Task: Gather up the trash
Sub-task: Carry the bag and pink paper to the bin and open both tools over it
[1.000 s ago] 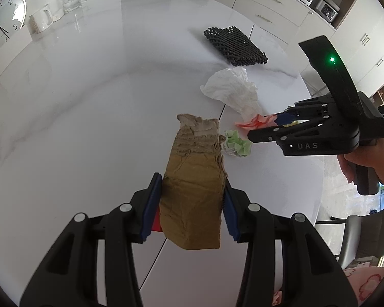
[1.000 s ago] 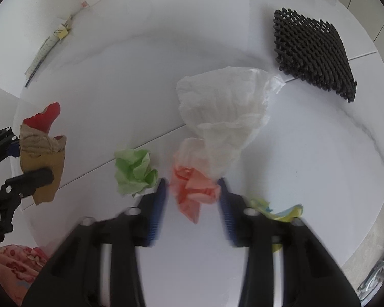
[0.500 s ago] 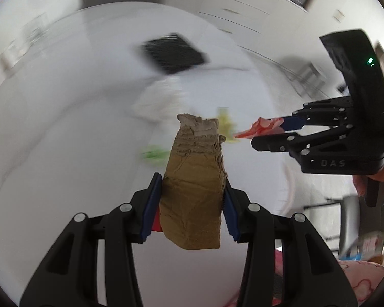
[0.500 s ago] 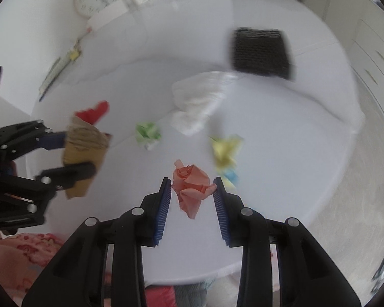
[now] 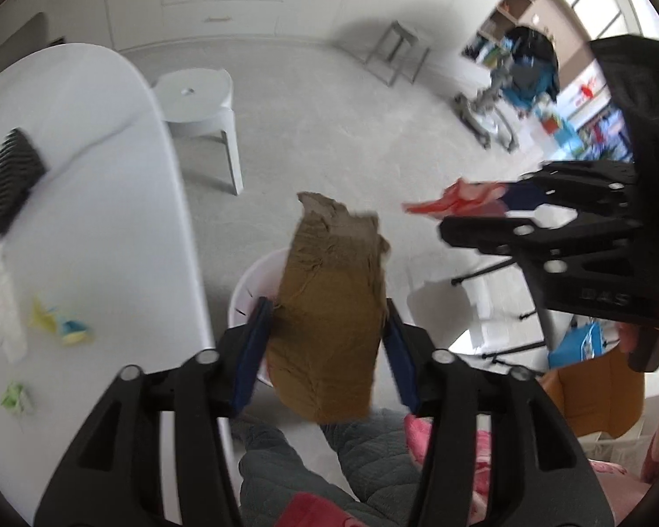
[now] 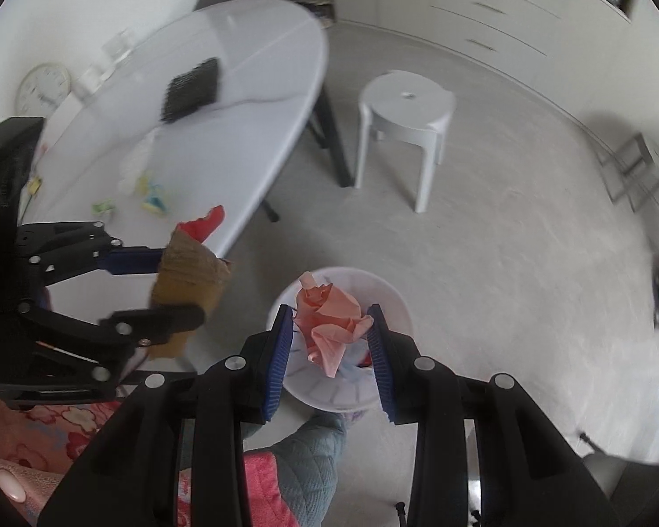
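Since the earlier frames both your grippers have left the white oval table (image 6: 259,88) and now hang over the round white slotted waste bin (image 6: 395,303) on the floor. Inside the bin, only a blue and a red scrap show past the paper. Your left gripper (image 5: 325,342) is opening, its jaws parting around the torn brown cardboard piece (image 5: 334,307), which is creased and ragged at its top edge. Your right gripper (image 6: 329,338) pinches the crumpled pink paper ball (image 6: 329,325) above the bin's mouth.

Brown cardboard piece (image 5: 329,329); pink crumpled paper (image 6: 331,329); white bin (image 6: 391,290); blue gripper pads (image 6: 279,351).
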`<state>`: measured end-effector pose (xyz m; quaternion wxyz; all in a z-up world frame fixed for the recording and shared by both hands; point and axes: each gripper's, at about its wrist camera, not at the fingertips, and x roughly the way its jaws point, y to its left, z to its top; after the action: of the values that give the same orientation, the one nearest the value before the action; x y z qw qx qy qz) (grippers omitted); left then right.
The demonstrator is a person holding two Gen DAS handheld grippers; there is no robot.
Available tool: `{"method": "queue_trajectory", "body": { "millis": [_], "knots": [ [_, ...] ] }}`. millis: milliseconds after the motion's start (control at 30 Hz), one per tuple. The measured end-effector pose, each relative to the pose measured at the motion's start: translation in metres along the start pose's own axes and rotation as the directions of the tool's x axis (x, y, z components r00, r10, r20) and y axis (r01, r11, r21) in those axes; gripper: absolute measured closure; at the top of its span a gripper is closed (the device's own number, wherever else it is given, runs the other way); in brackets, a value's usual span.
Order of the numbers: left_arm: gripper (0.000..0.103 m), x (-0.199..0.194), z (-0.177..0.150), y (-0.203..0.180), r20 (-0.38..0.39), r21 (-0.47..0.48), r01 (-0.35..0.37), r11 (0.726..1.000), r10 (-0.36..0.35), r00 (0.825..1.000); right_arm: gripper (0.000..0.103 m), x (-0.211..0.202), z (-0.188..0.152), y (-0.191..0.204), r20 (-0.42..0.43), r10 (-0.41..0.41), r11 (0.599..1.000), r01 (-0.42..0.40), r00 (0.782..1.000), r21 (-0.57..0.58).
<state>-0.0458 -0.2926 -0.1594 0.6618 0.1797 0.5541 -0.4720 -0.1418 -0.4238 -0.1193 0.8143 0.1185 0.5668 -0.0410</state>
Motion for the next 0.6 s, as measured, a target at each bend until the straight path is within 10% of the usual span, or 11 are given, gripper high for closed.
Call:
{"method": "queue_trajectory", "body": {
  "millis": [267,600],
  "knots": [
    [0.015,0.007,0.012,-0.019,-0.023,-0.008,-0.088,0.996,0.088,0.996,0.067,0.007,-0.015,-0.022,-0.004,0.029,0.999,-0.029,1.0,0.034],
    [0.008,-0.038,0.003,0.007,0.059,-0.089,-0.192,0.977,0.198,0.979,0.065,0.034,-0.014,-0.012,-0.048,0.049,0.999,-0.048,0.998,0.013]
  ]
}}
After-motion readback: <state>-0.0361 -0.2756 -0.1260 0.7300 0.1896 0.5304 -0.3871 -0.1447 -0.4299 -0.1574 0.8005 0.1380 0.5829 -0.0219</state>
